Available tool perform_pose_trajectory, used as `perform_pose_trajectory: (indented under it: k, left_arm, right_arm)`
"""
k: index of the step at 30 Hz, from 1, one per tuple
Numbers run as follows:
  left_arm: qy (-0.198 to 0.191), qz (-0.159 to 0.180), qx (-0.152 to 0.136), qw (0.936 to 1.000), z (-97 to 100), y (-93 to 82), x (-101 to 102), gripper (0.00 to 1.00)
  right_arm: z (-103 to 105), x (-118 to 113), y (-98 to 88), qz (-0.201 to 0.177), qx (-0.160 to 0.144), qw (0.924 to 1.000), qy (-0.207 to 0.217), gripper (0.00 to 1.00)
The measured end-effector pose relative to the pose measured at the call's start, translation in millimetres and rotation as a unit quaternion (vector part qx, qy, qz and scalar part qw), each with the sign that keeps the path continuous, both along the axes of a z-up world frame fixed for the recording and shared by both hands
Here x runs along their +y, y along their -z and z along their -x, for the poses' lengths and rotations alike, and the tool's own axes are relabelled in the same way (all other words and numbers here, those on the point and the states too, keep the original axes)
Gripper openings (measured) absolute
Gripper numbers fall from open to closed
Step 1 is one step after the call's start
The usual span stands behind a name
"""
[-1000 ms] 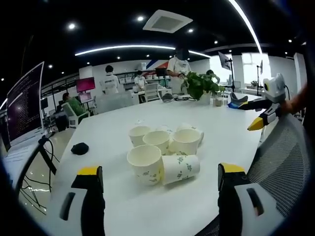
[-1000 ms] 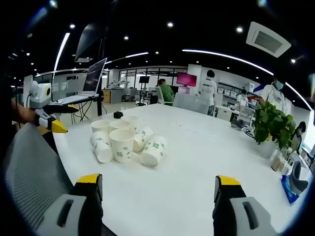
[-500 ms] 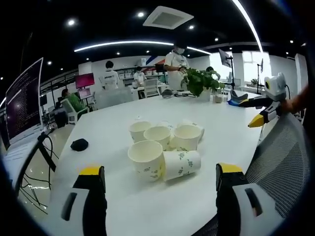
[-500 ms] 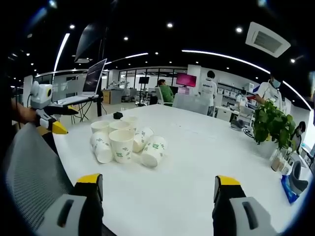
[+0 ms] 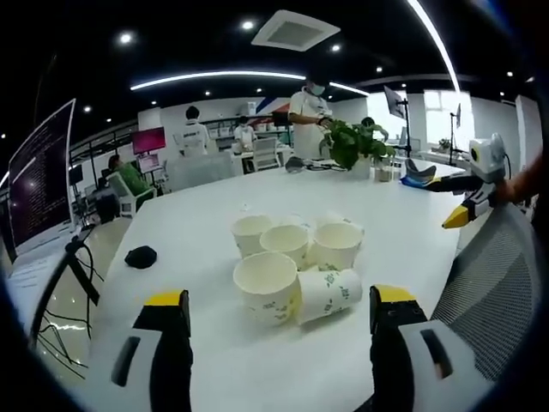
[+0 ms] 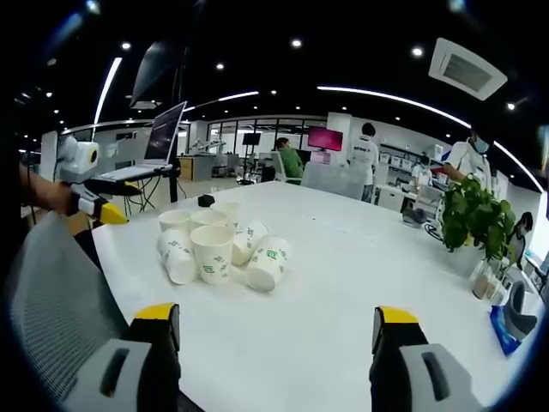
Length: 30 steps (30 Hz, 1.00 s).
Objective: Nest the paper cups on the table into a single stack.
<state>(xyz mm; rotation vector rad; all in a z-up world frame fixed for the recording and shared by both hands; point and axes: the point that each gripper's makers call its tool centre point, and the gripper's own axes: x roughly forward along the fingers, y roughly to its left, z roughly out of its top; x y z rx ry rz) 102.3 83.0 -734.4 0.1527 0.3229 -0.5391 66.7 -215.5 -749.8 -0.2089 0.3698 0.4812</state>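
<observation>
While both grippers (image 5: 276, 322) (image 6: 272, 336) gape empty, smooth tapered paper cups (image 5: 296, 262) cluster on the glossy white table (image 5: 197, 232).

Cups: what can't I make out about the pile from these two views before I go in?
- Cups: exact count unclear in the left gripper view; the back ones hide behind the front row.
- Cups in the right gripper view: small, overlapping; whether any are already nested cannot be told.
- Black object on the table: too small to identify.
</observation>
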Motion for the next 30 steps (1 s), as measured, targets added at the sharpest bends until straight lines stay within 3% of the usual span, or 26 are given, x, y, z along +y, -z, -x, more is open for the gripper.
perform_pose_trajectory:
  k: [13,30]
  left_arm:
    - [0.019,-0.008,0.012,0.9997,-11.3,5.8,-7.9,0.75]
    - [0.015,0.010,0.027,0.9995,-33.0,4.7,-5.5,0.65]
  right_arm:
    - [0.0,-1.0,-0.4,0.001,-0.001,1.0000,0.003,0.94]
    - [0.0,-2.0,0.5,0.004,0.001,1.0000,0.004,0.93]
